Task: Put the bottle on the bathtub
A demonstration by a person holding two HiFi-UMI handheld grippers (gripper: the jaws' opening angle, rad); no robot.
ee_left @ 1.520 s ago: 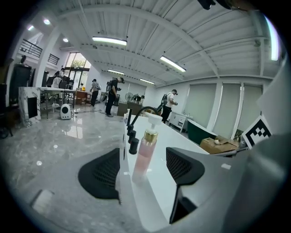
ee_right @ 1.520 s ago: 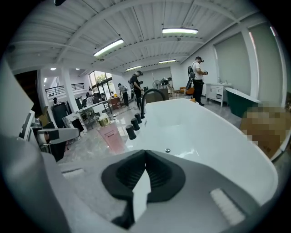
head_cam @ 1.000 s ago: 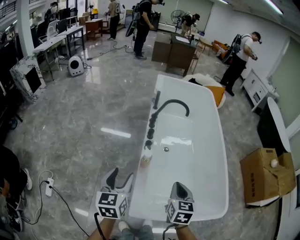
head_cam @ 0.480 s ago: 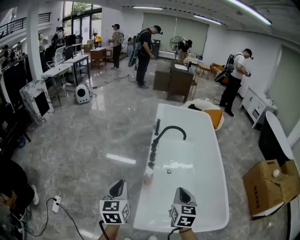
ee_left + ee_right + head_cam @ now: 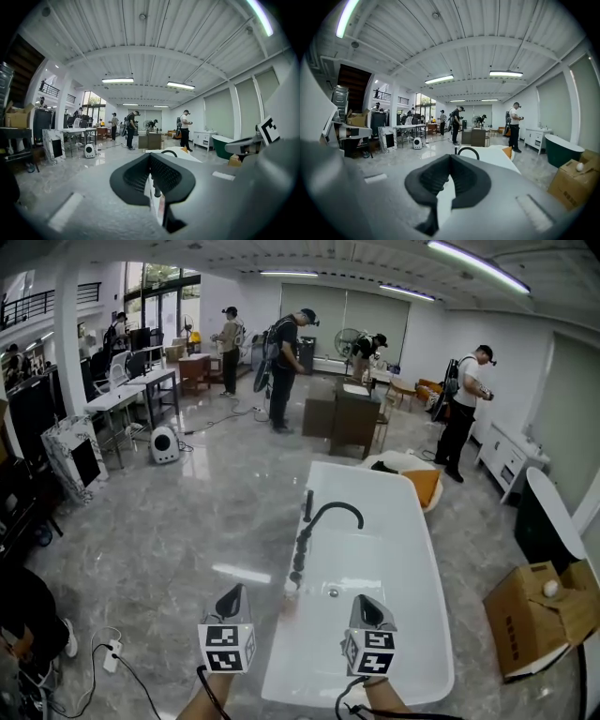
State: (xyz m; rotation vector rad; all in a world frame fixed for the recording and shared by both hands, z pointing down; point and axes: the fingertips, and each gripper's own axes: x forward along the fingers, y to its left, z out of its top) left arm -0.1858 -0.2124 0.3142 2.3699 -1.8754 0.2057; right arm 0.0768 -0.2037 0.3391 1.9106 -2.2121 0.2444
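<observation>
Lower centre of the head view: the bottle (image 5: pixel 290 592) on the bathtub (image 5: pixel 427 615) rim is tiny and smeared, with no readable label. At lower right, the cardboard box (image 5: pixel 539 615) runs off the edge. At lower left, a dark-clothed person (image 5: pixel 23 615) is cropped. In both gripper views, the tub is mostly behind the jaws.

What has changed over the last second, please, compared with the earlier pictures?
The left gripper has just closed its jaws on nothing, and both it and the right gripper have lifted. The bottle stays on the bathtub rim; the right jaws stay shut.
</observation>
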